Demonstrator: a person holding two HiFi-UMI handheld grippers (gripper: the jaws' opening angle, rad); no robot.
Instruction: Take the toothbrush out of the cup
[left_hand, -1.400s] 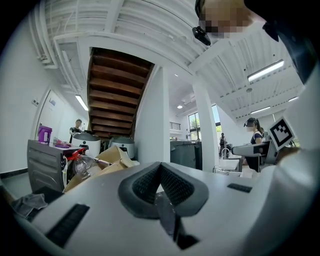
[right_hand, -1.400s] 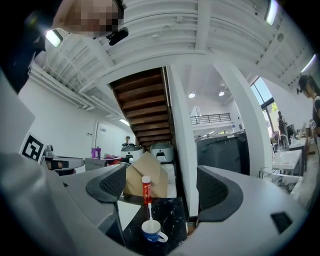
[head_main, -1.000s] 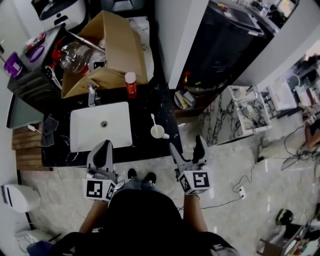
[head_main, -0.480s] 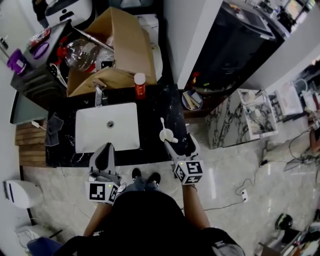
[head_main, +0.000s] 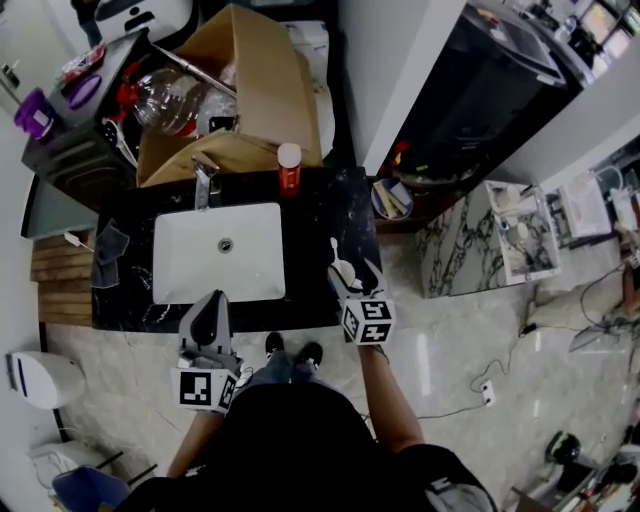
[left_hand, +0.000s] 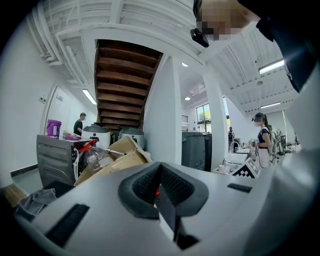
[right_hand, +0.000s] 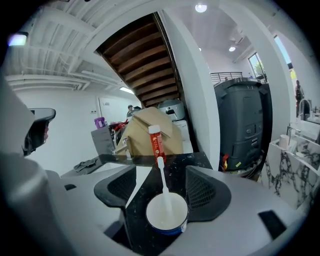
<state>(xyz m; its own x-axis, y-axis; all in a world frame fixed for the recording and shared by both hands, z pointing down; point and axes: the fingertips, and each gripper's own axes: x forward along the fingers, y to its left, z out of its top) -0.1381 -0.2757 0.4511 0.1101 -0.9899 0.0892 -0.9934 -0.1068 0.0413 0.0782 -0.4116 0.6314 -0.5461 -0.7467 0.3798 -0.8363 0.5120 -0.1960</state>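
A white cup (head_main: 343, 274) with a blue base (right_hand: 167, 215) stands on the black counter (head_main: 350, 205), right of the sink. A white toothbrush (right_hand: 161, 172) stands in it, leaning toward the far side. My right gripper (head_main: 352, 272) (right_hand: 161, 176) reaches over the counter's front edge. Its jaws have just been closing and stand on either side of the cup. A strip of counter still shows between the cup and the left pad (right_hand: 120, 187). My left gripper (head_main: 211, 303) (left_hand: 159, 172) hangs in front of the sink, shut and empty.
A white sink basin (head_main: 218, 250) with a faucet (head_main: 204, 180) fills the counter's middle. A red tube with a white cap (head_main: 289, 168) (right_hand: 155, 142) stands behind the cup. An open cardboard box (head_main: 245, 90) lies further back. A grey cloth (head_main: 108, 258) lies at the counter's left end.
My right gripper has dropped and moved forward from the counter's front edge onto the cup, and its jaws have narrowed around it. The left gripper has hardly shifted.
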